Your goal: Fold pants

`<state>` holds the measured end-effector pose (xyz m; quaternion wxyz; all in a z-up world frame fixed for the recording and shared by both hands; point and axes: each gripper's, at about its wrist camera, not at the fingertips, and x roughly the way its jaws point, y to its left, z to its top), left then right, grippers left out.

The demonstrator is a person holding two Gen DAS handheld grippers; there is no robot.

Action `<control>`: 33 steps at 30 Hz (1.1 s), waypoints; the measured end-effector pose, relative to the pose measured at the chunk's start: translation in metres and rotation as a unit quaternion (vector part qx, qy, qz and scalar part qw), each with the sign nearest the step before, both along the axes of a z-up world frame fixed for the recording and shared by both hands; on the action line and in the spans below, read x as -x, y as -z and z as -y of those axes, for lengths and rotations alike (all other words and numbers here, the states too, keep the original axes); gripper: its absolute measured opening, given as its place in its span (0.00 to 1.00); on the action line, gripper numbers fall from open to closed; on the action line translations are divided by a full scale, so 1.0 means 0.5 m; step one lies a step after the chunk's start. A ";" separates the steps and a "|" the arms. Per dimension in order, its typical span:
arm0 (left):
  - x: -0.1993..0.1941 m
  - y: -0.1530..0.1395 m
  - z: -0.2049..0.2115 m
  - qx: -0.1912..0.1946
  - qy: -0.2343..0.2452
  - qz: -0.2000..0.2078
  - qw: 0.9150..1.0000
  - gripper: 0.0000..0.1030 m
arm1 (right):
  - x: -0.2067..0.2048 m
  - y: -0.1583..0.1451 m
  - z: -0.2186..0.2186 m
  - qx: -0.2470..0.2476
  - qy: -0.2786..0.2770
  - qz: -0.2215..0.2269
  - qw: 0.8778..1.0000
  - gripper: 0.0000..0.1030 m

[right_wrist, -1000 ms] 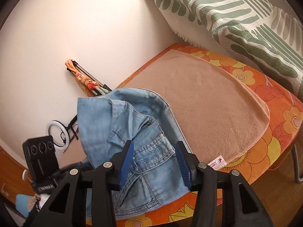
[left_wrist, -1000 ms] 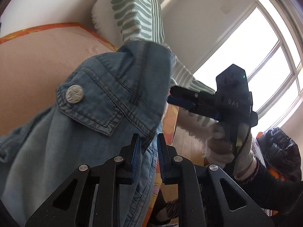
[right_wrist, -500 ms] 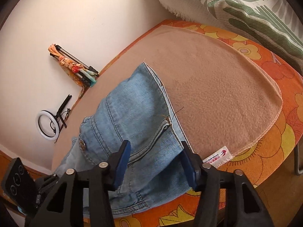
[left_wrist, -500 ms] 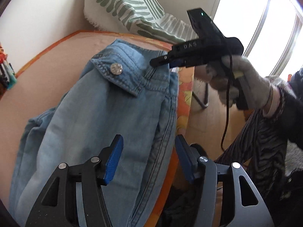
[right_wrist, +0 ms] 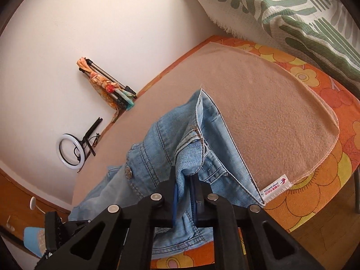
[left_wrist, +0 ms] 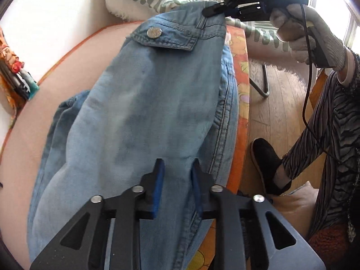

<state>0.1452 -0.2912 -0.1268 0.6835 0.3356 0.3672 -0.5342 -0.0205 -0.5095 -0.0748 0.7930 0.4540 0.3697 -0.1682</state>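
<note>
Both grippers have just been closing: the right gripper (right_wrist: 184, 193), wide apart a moment ago, now pinches the waistband of the jeans (left_wrist: 139, 117), and the left gripper (left_wrist: 176, 180), which had let go of the cloth, has its blue pads narrow again with denim bunched between them, though I cannot tell if they squeeze it. Most of the jeans lie on the tan blanket (right_wrist: 276, 112), with one side hanging over the near edge of the bed. Past the jeans, the tan blanket is bare and flat all the way to its far hem, so there is lots of room there. An orange flowered sheet (right_wrist: 315, 193) shows around the blanket's edge. A green striped pillow (right_wrist: 281, 11) leans at the far end of the blanket. Only the left wrist view shows the gloved hand (left_wrist: 308, 31) holding the right gripper up at the waistband, the black slipper (left_wrist: 265, 157) and the wood floor (left_wrist: 281, 103) beside the bed. Only the right wrist view shows the ring light (right_wrist: 72, 150) and folded tripod (right_wrist: 108, 85) by the wall beyond the blanket.
</note>
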 end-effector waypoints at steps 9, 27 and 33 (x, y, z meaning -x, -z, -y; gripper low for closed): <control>0.031 -0.009 -0.041 0.034 0.004 -0.077 0.996 0.15 | 0.086 0.045 -0.010 -0.017 0.004 -0.049 0.999 0.05; -0.053 -0.069 -0.184 0.138 -0.140 -0.142 0.970 0.50 | -0.043 -0.058 -0.057 0.182 -0.057 -0.039 0.981 0.39; -0.095 -0.099 -0.299 0.145 -0.218 -0.118 0.958 0.58 | -0.250 -0.043 -0.153 0.197 -0.198 0.005 0.960 0.56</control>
